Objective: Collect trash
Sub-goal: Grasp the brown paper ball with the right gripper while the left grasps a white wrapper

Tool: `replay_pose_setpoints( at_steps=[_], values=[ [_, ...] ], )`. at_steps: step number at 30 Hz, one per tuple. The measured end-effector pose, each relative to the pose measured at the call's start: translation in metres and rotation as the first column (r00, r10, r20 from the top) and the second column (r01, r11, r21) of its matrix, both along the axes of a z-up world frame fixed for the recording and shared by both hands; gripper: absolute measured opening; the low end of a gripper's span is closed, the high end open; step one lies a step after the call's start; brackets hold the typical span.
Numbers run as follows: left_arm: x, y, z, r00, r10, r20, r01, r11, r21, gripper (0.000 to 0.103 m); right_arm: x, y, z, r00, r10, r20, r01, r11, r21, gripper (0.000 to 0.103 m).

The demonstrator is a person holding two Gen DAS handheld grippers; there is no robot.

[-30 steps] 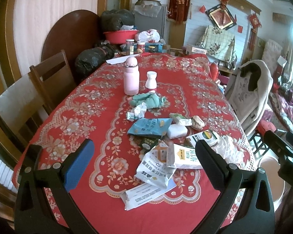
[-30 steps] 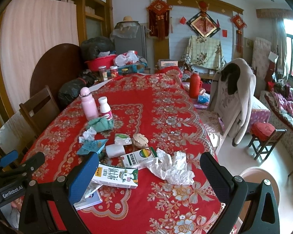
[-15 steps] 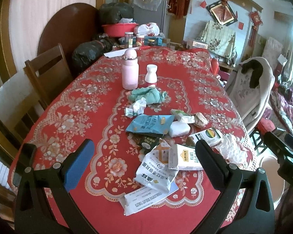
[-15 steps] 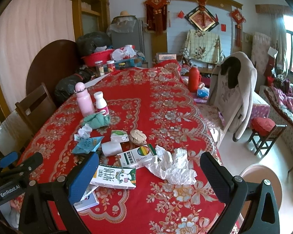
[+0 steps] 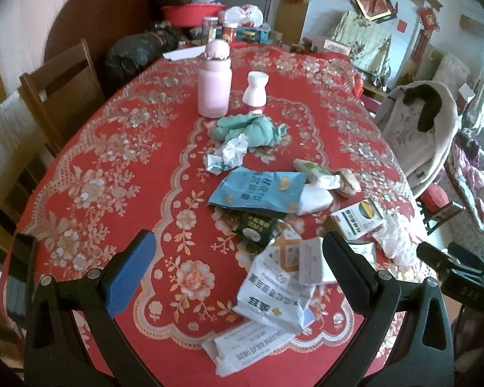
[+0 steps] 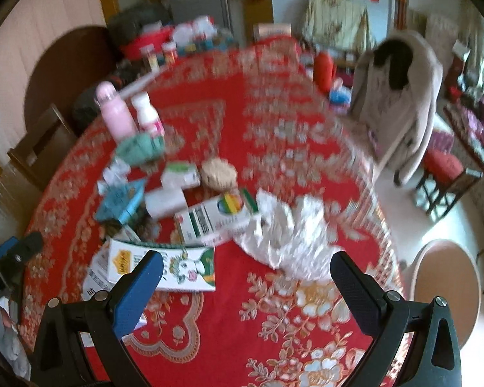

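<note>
**Litter heaped on a red floral desk, both tongs spread**

A red cloth with pale flower and lace patterns covers the desk (image 5: pixel 106 148). A wooden chair (image 5: pixel 61 74) stands at its left edge, and a chair draped with a beige coat (image 6: pixel 400 96) at its right. Red hanging ornaments and a framed diamond decoration show on the far wall. A pink bottle (image 5: pixel 214 80) and a small white bottle (image 5: pixel 255 88) stand upright side by side, just behind a crumpled green cloth (image 5: pixel 251 127).

The trash lies in a loose heap near the front middle of the desk: a blue wrapper (image 5: pixel 258 190) printed with Chinese characters, a white bag (image 5: pixel 274 293) also in Chinese, a white leaflet (image 5: pixel 242 351) whose small print is unreadable, a green-and-white carton (image 6: pixel 219 219) with a rainbow-coloured circle, a milk carton (image 6: pixel 164 267) bearing a cartoon cow, and crumpled white paper (image 6: pixel 290 235).

The left tongs (image 5: pixel 237 269) hang spread above the bag, gripping nothing. The right tongs (image 6: pixel 245 280) are likewise spread and empty, over the crumpled paper.
</note>
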State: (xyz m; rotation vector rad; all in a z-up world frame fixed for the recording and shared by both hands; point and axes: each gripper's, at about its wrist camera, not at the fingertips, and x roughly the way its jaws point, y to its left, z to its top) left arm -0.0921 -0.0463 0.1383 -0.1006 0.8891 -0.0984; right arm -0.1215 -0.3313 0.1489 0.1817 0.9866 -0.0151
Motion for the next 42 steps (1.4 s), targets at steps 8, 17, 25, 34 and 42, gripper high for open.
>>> replay_pose_setpoints(
  at_steps=[8, 17, 25, 34, 42],
  values=[
    [0.027, 0.007, -0.011, 0.999, -0.035, -0.037, 0.035, 0.999, 0.012, 0.103, 0.019, -0.005, -0.018, 0.999, 0.008, -0.044, -0.004, 0.995, 0.095, 0.103],
    [0.08, 0.02, -0.027, 0.995, -0.044, -0.092, 0.044, 0.999, -0.003, 0.103, 0.062, -0.002, -0.022, 0.999, 0.016, -0.042, -0.012, 0.995, 0.099, 0.095],
    [0.137, 0.017, -0.038, 0.992, -0.081, -0.096, 0.083, 0.996, 0.023, 0.097, 0.115, 0.005, -0.029, 0.998, 0.033, -0.044, -0.03, 0.997, 0.077, 0.08],
    [0.196, 0.01, -0.078, 0.973, -0.139, -0.183, 0.148, 0.988, 0.038, 0.079, 0.161, 0.01, -0.061, 0.992, 0.043, -0.118, -0.03, 0.993, 0.113, 0.057],
    [0.215, 0.004, -0.104, 0.94, -0.218, -0.264, 0.225, 0.974, -0.002, 0.034, 0.176, 0.013, -0.086, 0.984, 0.041, -0.175, -0.013, 0.988, 0.156, 0.032]
  ],
)
